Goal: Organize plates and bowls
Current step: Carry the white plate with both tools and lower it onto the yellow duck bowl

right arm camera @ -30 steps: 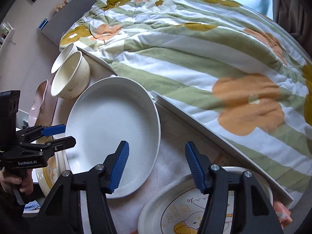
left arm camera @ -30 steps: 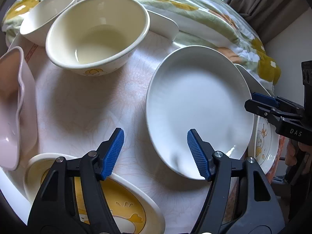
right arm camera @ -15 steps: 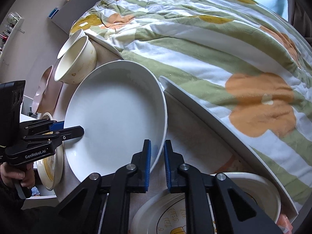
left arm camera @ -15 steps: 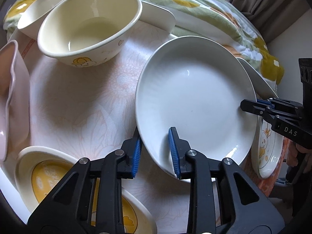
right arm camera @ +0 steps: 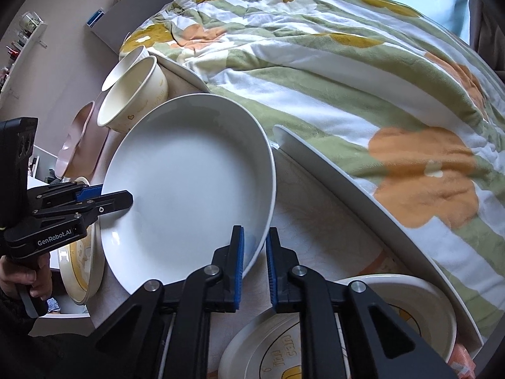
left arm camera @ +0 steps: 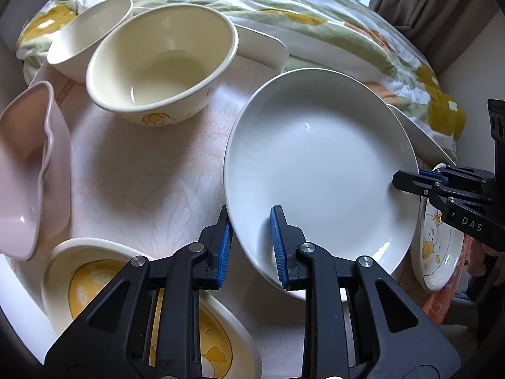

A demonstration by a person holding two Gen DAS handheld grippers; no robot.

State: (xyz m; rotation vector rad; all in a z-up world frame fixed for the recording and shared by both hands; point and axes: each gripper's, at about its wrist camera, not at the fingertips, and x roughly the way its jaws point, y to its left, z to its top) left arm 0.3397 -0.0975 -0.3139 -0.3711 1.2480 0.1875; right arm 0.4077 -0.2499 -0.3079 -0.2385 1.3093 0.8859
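A large plain white plate (left arm camera: 318, 164) is held tilted above the tray; it also shows in the right wrist view (right arm camera: 189, 186). My left gripper (left arm camera: 251, 246) is shut on its near rim. My right gripper (right arm camera: 254, 268) is shut on the opposite rim, and shows in the left wrist view (left arm camera: 410, 180). A cream bowl with a duck print (left arm camera: 157, 69) and a smaller cream bowl (left arm camera: 85, 38) stand behind. A pink wavy bowl (left arm camera: 25, 170) is at left. A yellow duck plate (left arm camera: 151, 315) lies under my left gripper. Another cartoon plate (right arm camera: 363, 331) lies under my right gripper.
The dishes stand on a white tray (left arm camera: 142, 164) with a raised rim (right arm camera: 347, 183). A flowered green and orange blanket (right arm camera: 347, 63) lies behind it. A grey curtain (left arm camera: 426, 6) hangs at far right. A shelf with small items (right arm camera: 25, 31) is on the wall.
Both grippers closed on opposite rims of the white plate and lifted it off the tray, tilted. A second ago both were open around it.
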